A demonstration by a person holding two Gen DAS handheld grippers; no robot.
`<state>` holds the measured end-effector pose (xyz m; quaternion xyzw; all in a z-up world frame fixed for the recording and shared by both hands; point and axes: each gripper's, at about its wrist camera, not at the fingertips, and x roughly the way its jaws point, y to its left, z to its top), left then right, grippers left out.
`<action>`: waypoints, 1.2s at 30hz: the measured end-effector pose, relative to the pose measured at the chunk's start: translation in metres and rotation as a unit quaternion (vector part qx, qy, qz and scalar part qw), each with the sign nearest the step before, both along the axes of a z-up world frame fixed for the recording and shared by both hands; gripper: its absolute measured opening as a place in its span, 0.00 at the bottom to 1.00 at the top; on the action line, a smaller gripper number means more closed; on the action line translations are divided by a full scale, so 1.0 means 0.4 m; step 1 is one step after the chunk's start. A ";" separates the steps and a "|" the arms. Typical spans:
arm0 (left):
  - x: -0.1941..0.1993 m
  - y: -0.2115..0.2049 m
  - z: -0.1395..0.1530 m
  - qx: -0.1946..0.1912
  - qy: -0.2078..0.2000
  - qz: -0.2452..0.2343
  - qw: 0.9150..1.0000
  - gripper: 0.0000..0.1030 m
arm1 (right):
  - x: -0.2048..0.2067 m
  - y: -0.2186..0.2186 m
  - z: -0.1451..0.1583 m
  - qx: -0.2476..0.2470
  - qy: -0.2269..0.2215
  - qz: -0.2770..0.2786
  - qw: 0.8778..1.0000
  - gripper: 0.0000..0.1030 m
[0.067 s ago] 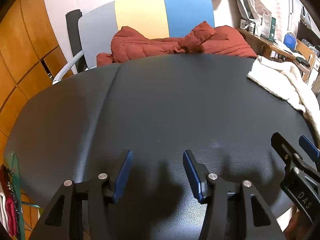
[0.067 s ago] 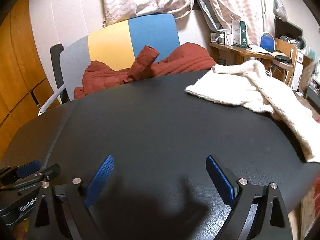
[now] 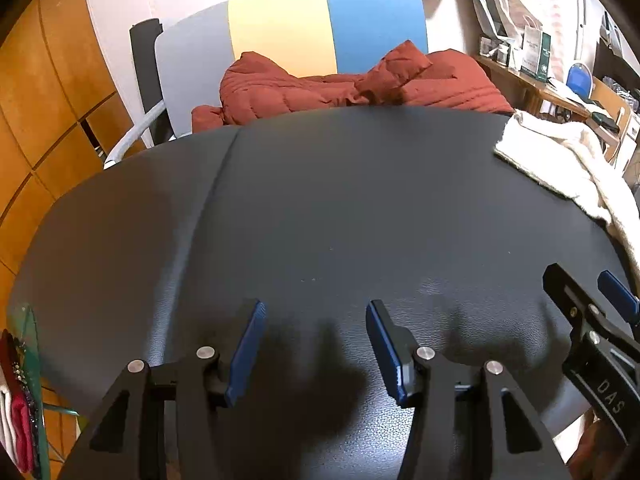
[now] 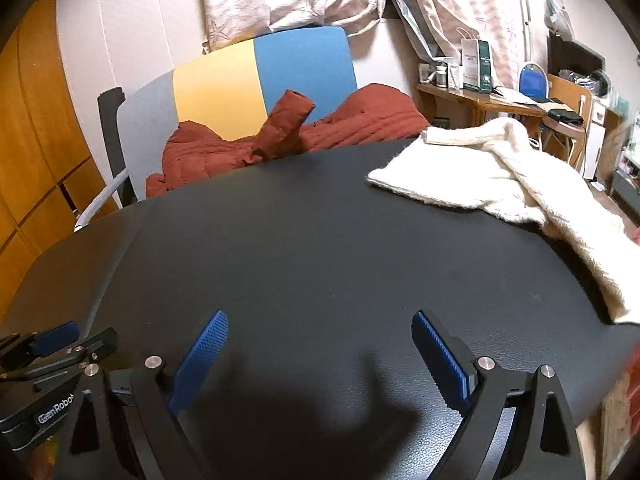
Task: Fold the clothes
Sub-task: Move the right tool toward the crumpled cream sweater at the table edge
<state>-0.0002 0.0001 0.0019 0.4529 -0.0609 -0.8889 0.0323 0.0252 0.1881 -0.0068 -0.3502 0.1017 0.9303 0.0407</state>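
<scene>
The cream knitted garment point(image 4: 508, 176) lies crumpled at the far right of the black padded table point(image 4: 320, 240), one flat edge spread on the leather-look top and the rest trailing off over the right rim; neither tool touches it. The left gripper point(image 3: 316, 312) hovers low over the near edge of the table with its blue-padded fingers point(image 3: 246, 344) moderately apart and nothing between them. The right gripper point(image 4: 320, 320) is beside it, its jaws spread wider, also empty, the ribbed blue pads point(image 4: 438, 354) angled outward above the bare surface. Each tool shows at the edge of the other's view, so the two are side by side, near each other at the front of the table. Their shadows fall on the dark top just ahead of the fingers. Beyond the far rim a rust-red quilted jacket point(image 4: 288, 136) is heaped on a chair point(image 4: 260, 72) with a grey, yellow and blue backrest, one sleeve sticking up. A cluttered wooden desk point(image 4: 488, 98) stands at the back right.
</scene>
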 end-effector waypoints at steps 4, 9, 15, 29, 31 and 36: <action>-0.011 0.018 -0.001 0.000 -0.017 -0.005 1.000 0.52 | -0.015 -0.006 0.016 -0.007 -0.001 -0.001 1.000 0.92; -0.009 0.042 0.002 0.011 -0.029 -0.021 0.999 0.52 | -0.012 0.024 -0.012 -0.004 -0.008 0.001 1.000 0.92; 0.010 0.038 0.009 0.028 -0.014 -0.033 0.999 0.52 | -0.024 0.057 -0.042 0.005 -0.009 0.002 1.000 0.92; -0.038 0.083 -0.032 0.014 -0.060 -0.048 0.997 0.52 | -0.010 0.236 -0.061 0.037 -0.029 -0.069 0.996 0.93; -0.043 0.090 -0.036 0.013 -0.065 -0.053 0.996 0.52 | 0.002 0.269 -0.062 0.046 -0.031 -0.084 0.995 0.93; -0.040 0.109 -0.036 0.014 -0.065 -0.069 0.995 0.52 | 0.030 0.348 -0.067 0.065 -0.042 -0.121 0.990 0.93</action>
